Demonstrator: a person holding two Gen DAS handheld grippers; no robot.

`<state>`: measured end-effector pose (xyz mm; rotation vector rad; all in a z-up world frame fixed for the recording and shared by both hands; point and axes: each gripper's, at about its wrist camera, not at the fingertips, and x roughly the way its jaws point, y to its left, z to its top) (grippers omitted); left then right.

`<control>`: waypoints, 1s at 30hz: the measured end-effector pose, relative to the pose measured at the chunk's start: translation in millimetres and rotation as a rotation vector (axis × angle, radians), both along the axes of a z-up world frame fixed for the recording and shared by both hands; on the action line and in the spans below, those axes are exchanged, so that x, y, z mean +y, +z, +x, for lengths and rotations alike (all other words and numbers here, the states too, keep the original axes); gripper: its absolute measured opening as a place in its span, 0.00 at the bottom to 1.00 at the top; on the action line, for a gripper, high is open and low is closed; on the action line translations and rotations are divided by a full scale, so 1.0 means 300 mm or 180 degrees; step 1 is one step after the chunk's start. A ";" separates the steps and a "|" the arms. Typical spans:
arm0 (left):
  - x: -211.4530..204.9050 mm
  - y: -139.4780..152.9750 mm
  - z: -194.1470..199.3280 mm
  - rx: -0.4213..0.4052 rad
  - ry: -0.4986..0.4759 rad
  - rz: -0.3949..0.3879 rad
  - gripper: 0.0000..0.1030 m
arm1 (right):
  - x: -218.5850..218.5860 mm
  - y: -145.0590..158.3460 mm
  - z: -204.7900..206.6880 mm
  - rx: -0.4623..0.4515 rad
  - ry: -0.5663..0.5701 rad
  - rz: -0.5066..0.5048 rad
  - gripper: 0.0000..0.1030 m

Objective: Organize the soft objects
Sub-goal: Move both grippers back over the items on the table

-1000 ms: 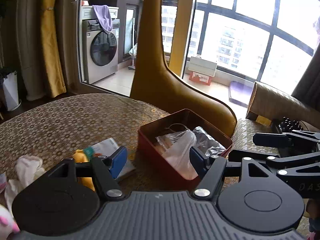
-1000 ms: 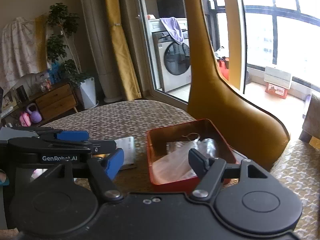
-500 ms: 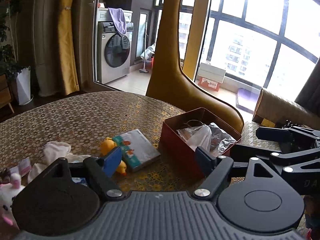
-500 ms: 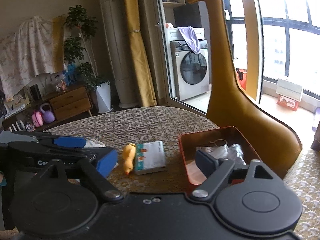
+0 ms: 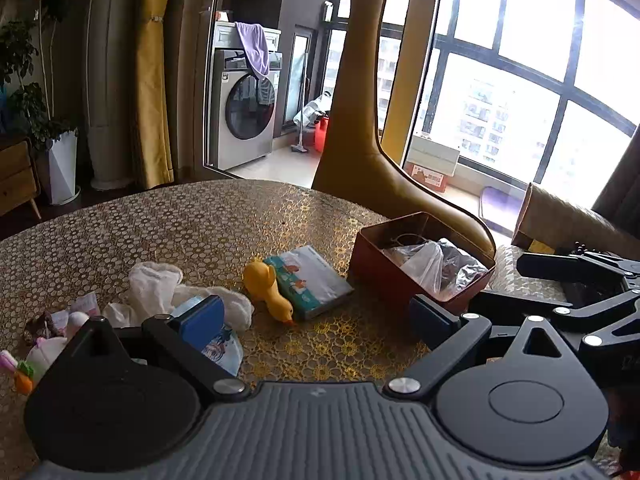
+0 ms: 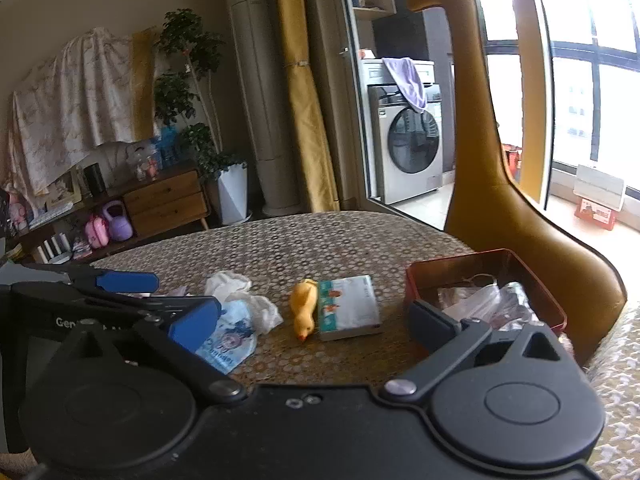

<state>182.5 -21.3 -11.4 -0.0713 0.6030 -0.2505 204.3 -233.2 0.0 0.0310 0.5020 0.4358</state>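
A red box (image 5: 384, 268) (image 6: 536, 280) holding clear plastic bags (image 5: 428, 264) stands on the table at the right. A yellow rubber duck (image 5: 268, 288) (image 6: 303, 308) lies beside a tissue pack (image 5: 310, 280) (image 6: 348, 306). White cloth (image 5: 156, 288) (image 6: 240, 292) and a light blue printed pouch (image 6: 228, 340) lie further left. A small plush toy (image 5: 48, 352) sits at the far left. My left gripper (image 5: 316, 320) is open and empty above the table. My right gripper (image 6: 316, 324) is open and empty, also seen at the right in the left wrist view (image 5: 576, 280).
The round table (image 5: 160, 224) has a gold patterned cover. A tall tan giraffe figure (image 5: 360, 140) stands just behind the red box. A washing machine (image 5: 244, 108), curtains and windows are far behind. A wooden cabinet (image 6: 164, 200) stands at the left.
Both grippers have pulled back and left from over the red box. The duck, tissue pack, cloth and pouch have come into view. Both stay open.
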 end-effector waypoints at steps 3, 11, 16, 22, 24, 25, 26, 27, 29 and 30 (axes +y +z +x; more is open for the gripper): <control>0.033 -0.013 -0.015 0.0036 0.0036 -0.0018 0.97 | 0.033 -0.007 -0.012 -0.0003 0.0064 -0.0028 0.99; 0.166 -0.012 -0.042 -0.0032 0.0213 0.0043 0.97 | 0.102 -0.025 -0.009 0.0079 0.0212 -0.0040 0.99; 0.270 -0.002 -0.041 -0.0064 0.0328 0.0024 0.97 | 0.149 -0.044 0.009 0.0153 0.0287 -0.0030 1.00; 0.405 0.000 -0.018 -0.0017 0.0500 0.0036 0.97 | 0.224 -0.073 0.051 0.0255 0.0373 -0.0042 1.00; 0.457 -0.004 -0.010 0.0003 0.0598 0.0030 0.97 | 0.252 -0.085 0.065 0.0279 0.0420 -0.0061 1.00; 0.488 -0.008 -0.001 0.0026 0.0669 0.0038 0.97 | 0.266 -0.090 0.071 0.0288 0.0443 -0.0074 1.00; 0.514 -0.012 0.008 0.0053 0.0727 0.0050 0.97 | 0.284 -0.098 0.078 0.0303 0.0480 -0.0092 1.00; 0.546 -0.017 0.020 0.0091 0.0803 0.0064 0.97 | 0.298 -0.105 0.085 0.0318 0.0516 -0.0111 1.00; 0.597 -0.027 0.038 0.0144 0.0923 0.0079 0.97 | 0.329 -0.121 0.099 0.0344 0.0588 -0.0156 1.00; 0.625 -0.033 0.049 0.0168 0.0969 0.0079 0.97 | 0.344 -0.129 0.106 0.0359 0.0617 -0.0179 1.00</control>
